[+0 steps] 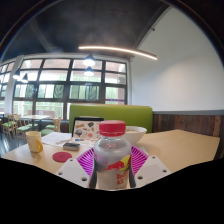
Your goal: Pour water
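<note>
A long light wooden table [190,145] fills the lower frame; behind it stands a green upholstered bench [110,116]. Tall dark-framed windows [60,85] span the left — one glowing ceiling light strip [118,50] crosses the upper centre.

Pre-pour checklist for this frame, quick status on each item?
1. Bottle held: ok, it sits between the pink pads of the hand-held gripper, which appear to press on both its sides.
2. Bottle upright: ok, no tilt visible.
3. Red cap removed: not ok, it is on the bottle.
4. Receiving vessel located: ok, a white bowl stands just beyond the bottle on the table.
5. Water level in the bottle: cannot tell, the label covers most of it.
6. Nearby clutter: ok, the yellow cup stands well off to one side.
</note>
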Available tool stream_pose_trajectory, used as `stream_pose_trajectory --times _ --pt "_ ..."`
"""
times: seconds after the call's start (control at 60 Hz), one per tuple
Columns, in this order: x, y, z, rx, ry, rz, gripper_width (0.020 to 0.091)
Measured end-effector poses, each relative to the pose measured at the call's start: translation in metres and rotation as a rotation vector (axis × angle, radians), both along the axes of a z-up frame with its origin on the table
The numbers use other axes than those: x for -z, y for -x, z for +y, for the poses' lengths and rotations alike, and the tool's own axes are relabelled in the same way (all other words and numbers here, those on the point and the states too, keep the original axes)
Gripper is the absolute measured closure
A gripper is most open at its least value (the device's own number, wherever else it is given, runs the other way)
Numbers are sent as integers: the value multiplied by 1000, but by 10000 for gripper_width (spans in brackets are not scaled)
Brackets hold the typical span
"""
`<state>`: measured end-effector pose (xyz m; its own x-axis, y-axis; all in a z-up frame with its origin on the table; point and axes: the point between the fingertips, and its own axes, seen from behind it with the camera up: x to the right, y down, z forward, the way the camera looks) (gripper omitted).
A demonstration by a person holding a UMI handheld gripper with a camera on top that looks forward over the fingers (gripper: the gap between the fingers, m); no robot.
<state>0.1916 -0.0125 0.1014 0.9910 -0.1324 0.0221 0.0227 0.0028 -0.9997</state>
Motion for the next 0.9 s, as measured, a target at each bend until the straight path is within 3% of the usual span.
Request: stream_pose_trajectory --times 0.3,0.6,0.75,0.9 --pt "-9 15 13 45 57 -140 685" --pt "-145 168 98 -57 3 -858 688" --pt "-134 247 140 -73 35 -1438 688" --pt "-79 295 160 -55 47 -2096 685"
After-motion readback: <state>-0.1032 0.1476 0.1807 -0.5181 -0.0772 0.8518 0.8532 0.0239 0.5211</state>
